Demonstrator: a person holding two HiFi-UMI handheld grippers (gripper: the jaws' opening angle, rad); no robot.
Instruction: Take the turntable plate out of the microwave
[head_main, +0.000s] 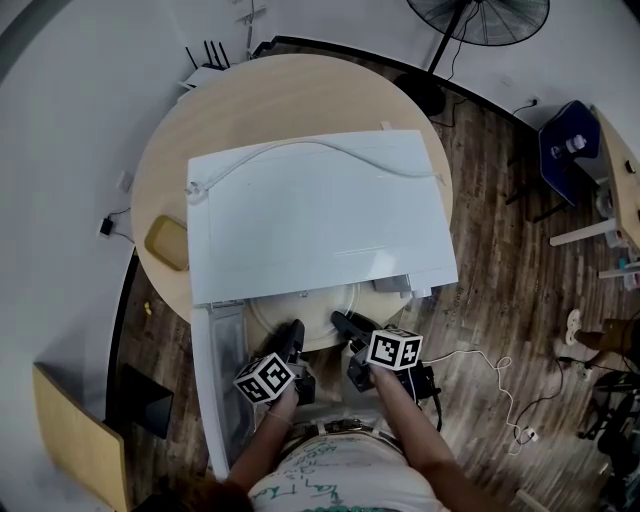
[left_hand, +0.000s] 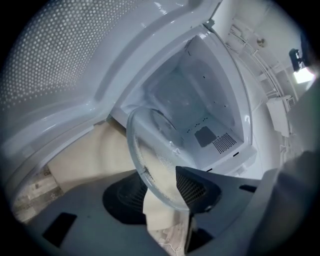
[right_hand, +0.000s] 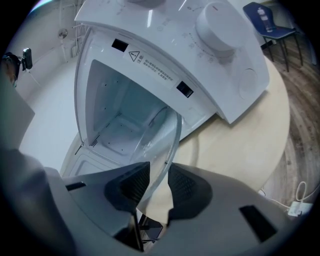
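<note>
While the turntable plate (head_main: 315, 305) juts from the microwave (head_main: 320, 210) mouth, my left gripper (left_hand: 160, 192) and right gripper (right_hand: 159, 185) jaws clamp its rim.

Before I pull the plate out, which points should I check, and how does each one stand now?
1. The left hand-held gripper grips the turntable plate at its rim: ok.
2. The right hand-held gripper grips the same rim: ok.
3. The door of the microwave is open: ok.
4. Plate wholly out of the cavity: cannot tell; the microwave hides its far edge in the head view.
5. Bare table beside the microwave for setting down: ok.
</note>
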